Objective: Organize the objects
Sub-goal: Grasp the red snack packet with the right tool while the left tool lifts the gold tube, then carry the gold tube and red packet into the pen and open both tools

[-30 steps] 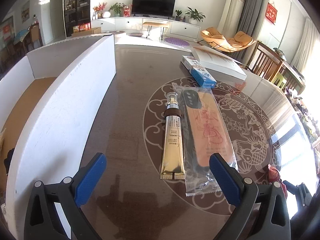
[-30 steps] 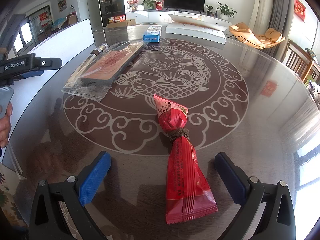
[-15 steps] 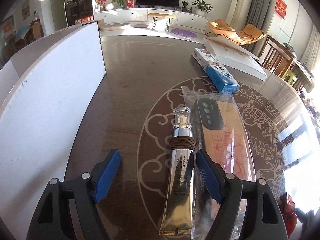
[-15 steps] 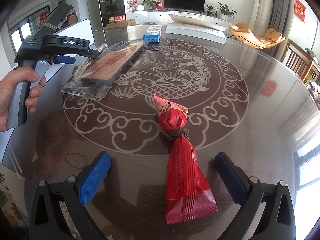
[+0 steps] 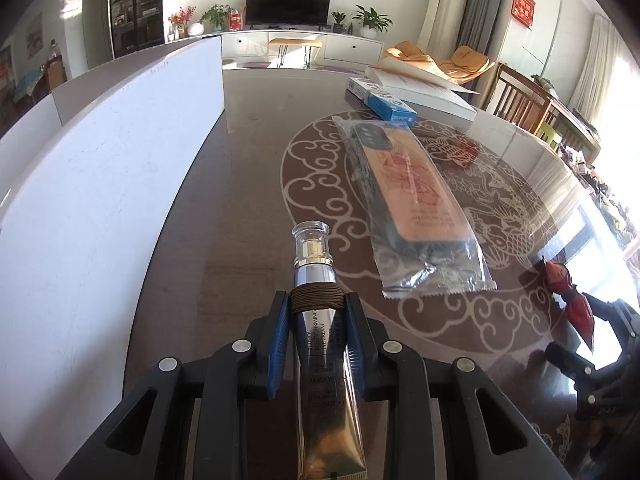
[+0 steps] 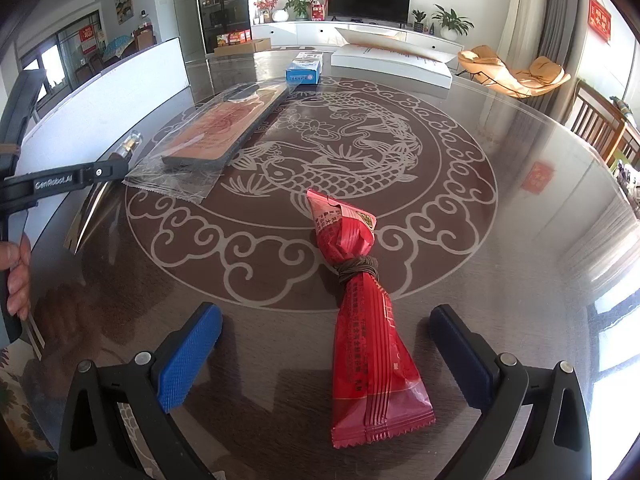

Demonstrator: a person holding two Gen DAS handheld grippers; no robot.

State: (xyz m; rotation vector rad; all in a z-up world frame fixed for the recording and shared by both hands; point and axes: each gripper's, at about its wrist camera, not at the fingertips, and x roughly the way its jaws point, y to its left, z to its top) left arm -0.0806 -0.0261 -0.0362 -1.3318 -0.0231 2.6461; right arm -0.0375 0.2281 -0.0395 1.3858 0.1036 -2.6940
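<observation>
Left gripper (image 5: 316,334): my ribbed blue pads are closing on one glossy gold tube (image 5: 326,380), cord-wrapped.
Right gripper (image 6: 324,354): spread wide around one crinkly red packet (image 6: 368,344).
Surface (image 6: 500,280): glassy, fish-patterned.

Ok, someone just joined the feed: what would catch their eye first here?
Probably the left gripper, its blue fingers closing on the gold cream tube just behind its brown cord wrap, near the white box wall. Next, the red snack packet, cord-tied at its middle, lying between the open right gripper on the carp-patterned table.
</observation>
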